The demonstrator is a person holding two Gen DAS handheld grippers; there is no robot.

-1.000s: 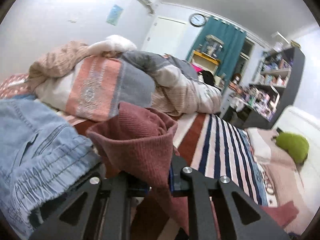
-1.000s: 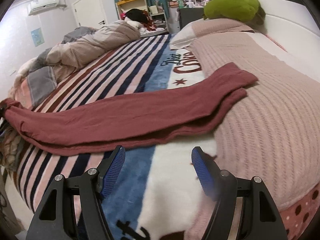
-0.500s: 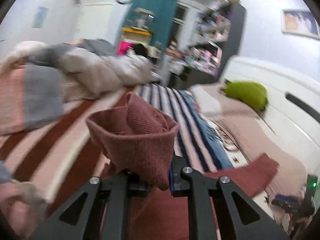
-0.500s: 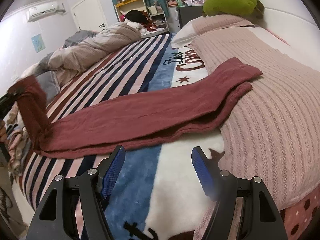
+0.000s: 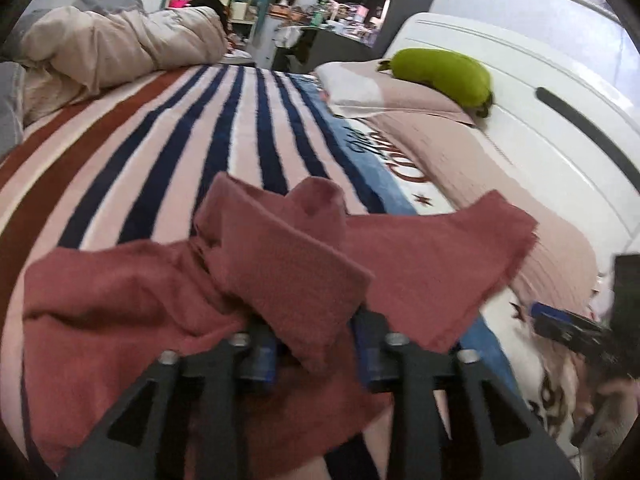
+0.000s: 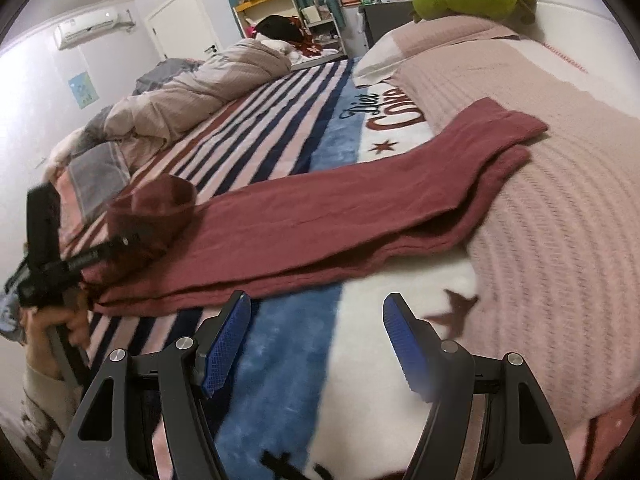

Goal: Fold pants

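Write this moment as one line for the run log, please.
left hand-held gripper: shut on pants waist end, raised over bed | right hand-held gripper: open, empty | pants legs: flat

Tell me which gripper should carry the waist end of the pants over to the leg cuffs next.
Left. The left gripper is already shut on the pants at the waist end. The right gripper is open, holds nothing and hovers over the blanket.

1. The pants (image 6: 320,216) are dark red knit, lying lengthwise, the two legs stacked one on the other; their cuffs (image 6: 504,128) lie flat at the far end.
2. The waist end (image 5: 280,264) is bunched and lifted, curled back over the legs; it looks rumpled.
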